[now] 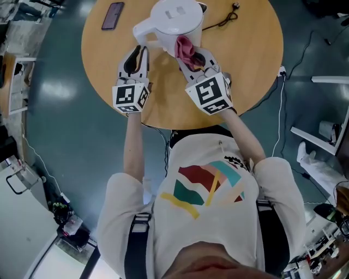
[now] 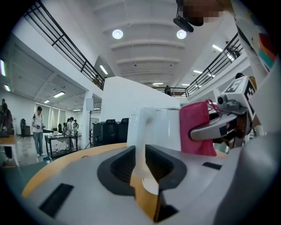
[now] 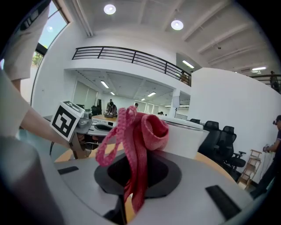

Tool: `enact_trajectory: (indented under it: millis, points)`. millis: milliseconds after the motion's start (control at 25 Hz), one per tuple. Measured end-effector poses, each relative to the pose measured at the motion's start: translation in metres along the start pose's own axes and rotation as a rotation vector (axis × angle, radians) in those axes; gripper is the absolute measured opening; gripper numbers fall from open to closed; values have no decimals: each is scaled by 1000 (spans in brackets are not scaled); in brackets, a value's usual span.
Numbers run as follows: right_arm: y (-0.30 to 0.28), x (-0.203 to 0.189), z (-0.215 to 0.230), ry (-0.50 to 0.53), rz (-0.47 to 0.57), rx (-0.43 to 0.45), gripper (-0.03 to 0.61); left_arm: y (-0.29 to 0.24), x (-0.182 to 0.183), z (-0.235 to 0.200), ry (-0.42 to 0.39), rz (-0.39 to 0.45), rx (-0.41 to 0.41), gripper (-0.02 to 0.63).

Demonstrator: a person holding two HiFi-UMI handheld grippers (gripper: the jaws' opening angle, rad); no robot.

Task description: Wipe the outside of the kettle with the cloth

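Jaws of the left gripper clamp narrowly on the white kettle's handle; right gripper jaws pinch the pink cloth, pressed to the kettle's near side on the table.

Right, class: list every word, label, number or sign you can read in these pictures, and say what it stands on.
No readable words or numbers anywhere.
The cube on the left gripper and the cube on the right gripper: black-and-white square codes, no letters.
The shirt: coloured shapes; a small dark mark on it, too small to read.
The kettle, cloth and phone: no print visible.
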State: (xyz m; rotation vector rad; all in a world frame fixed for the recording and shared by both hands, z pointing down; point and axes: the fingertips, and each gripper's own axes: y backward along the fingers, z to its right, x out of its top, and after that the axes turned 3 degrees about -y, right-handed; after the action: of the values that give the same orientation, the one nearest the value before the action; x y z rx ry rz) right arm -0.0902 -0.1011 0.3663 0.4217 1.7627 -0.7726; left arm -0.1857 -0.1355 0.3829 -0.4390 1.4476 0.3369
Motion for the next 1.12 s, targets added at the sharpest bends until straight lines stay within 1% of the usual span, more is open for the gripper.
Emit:
enact_trajectory:
  millis: [120, 240, 280, 400, 440, 520, 600, 680, 800, 840, 880, 920, 1040, 1120]
  points:
    - [-18, 1, -15, 23, -18, 34, 38, 1, -3, 4, 9, 7, 1, 112]
    - [-35, 8, -22, 2, -11, 38, 38, 2, -4, 6, 18, 13, -5, 112]
    - [-41, 12, -23, -9, -6, 30, 38, 2, -5, 10, 13, 11, -20, 112]
    - [-54, 22, -26, -43, 4, 10, 38, 0, -6, 26, -44, -8, -80, 112]
    - [-58, 24, -26, -50, 5, 7, 38, -2, -6, 30, -52, -8, -92, 112]
    - [-61, 26, -26, -65, 7, 4, 38, -3, -5, 34, -28, 1, -97, 112]
    - [-62, 27, -25, -77, 12, 6, 38, -3, -4, 32, -3, 10, -90, 112]
    - [-59, 30, -28, -75, 33, 29, 38, 1, -4, 23, 11, 17, -68, 112]
    - [-37, 31, -38, -52, 102, 100, 38, 10, 1, -1, 49, 46, 0, 112]
    - [-25, 26, -36, -50, 120, 107, 38, 11, 2, -9, 58, 55, 18, 112]
    - [-11, 18, -30, -59, 130, 95, 38, 11, 4, -15, 61, 60, 27, 112]
    - [3, 7, -17, -85, 133, 65, 38, 10, 5, -18, 59, 61, 29, 112]
    - [33, -36, 42, -216, 122, -86, 38, 4, 7, -22, 39, 56, 15, 112]
    - [36, -63, 82, -285, 122, -160, 38, 1, 8, -22, 35, 55, 4, 112]
